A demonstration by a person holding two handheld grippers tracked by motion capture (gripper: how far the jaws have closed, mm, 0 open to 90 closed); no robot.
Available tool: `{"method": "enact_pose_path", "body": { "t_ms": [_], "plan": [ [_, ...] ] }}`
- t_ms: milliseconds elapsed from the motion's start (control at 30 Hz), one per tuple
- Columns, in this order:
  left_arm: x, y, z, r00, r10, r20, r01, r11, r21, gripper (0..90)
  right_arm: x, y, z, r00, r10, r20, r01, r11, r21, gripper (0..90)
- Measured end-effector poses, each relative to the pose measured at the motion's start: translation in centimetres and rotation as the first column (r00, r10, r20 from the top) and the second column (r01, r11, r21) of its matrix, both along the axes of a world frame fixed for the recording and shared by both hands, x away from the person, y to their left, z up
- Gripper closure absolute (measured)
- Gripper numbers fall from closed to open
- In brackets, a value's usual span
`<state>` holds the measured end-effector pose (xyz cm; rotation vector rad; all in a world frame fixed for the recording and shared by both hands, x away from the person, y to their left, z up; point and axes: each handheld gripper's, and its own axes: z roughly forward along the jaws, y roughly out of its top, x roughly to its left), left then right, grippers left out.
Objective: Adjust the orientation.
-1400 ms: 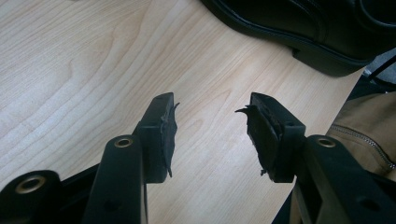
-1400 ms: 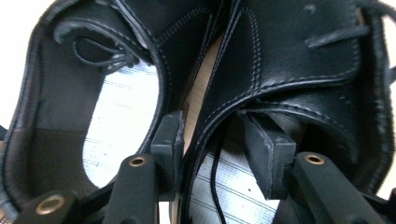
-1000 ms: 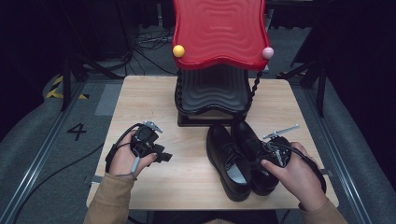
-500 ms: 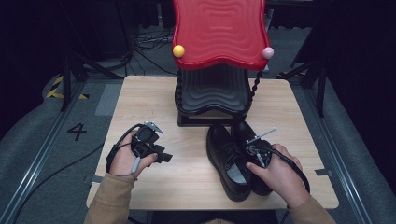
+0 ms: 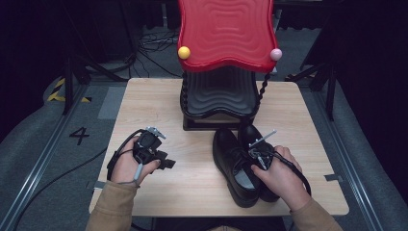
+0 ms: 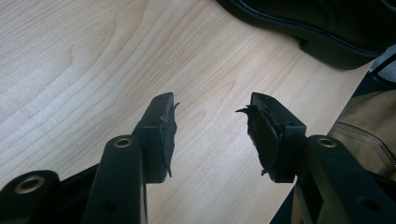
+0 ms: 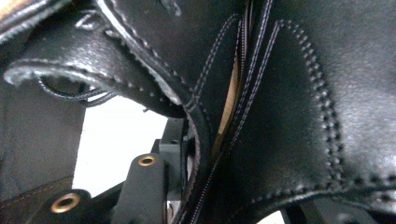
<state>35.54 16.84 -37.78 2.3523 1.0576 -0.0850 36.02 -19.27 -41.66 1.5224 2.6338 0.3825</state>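
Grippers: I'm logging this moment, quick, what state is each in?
Left gripper: open, nothing between its fingers.
Right gripper: just been closing, fingers around the inner walls of both black shoes.

Both forearms in from the near edge, a gripper in each hand.

The left gripper (image 5: 166, 162) rests low in the left hand (image 5: 131, 163), cable looped round the wrist; in the left gripper view its jaws stand wide apart with nothing between them. The right hand (image 5: 279, 179) is angled inward, and the right gripper (image 5: 256, 155) has just been closing its jaws; in the right gripper view the one jaw that shows lies against black leather, the other is hidden behind it.
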Motion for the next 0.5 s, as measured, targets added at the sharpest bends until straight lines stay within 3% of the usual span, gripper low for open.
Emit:
{"method": "enact_pose_path", "body": {
  "t_ms": [367,500],
  "plan": [
    [0.37,-0.50,-0.07,0.9999,-0.014,-0.002,0.014,0.9999,0.002,52.2,0.09,-0.12,-0.18,0.9998,0.004,-0.018,-0.003,1.000,0.012,65.9],
    [0.49,-0.62,-0.03,0.9999,-0.017,-0.001,0.017,0.9999,-0.002,52.2,0.45,0.31,-0.06,0.9990,-0.021,-0.040,0.020,0.999,-0.028,68.4]
  ]
}}
